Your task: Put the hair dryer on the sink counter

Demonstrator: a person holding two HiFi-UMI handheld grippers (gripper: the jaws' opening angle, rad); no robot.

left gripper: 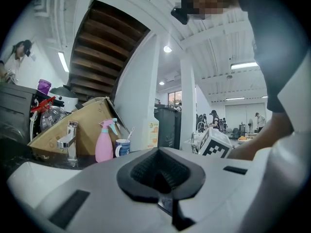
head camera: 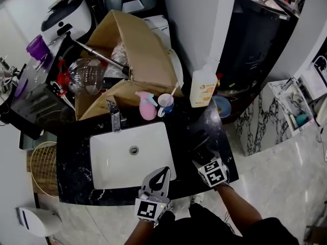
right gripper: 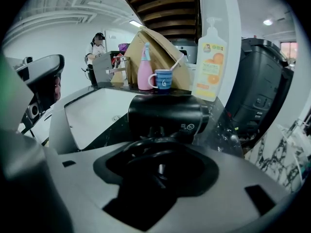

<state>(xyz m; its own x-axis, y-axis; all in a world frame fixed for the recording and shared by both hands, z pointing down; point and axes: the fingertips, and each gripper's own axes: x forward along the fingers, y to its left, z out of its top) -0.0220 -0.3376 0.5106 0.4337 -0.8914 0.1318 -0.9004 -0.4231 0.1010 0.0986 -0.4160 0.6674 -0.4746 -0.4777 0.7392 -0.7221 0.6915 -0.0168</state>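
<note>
Right gripper view: right gripper (right gripper: 158, 147) fingers clamp hair dryer (right gripper: 167, 115) handle | head view: it barely shows against black surface (head camera: 71, 160) | left gripper (head camera: 162, 172) fingers together, empty

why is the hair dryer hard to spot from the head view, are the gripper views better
Head view: black hair dryer blends into the dark counter. Right gripper view: it shows clearly beside the white sink, though edges bend. Left gripper view: same bending, black corners, no hair dryer.
</note>
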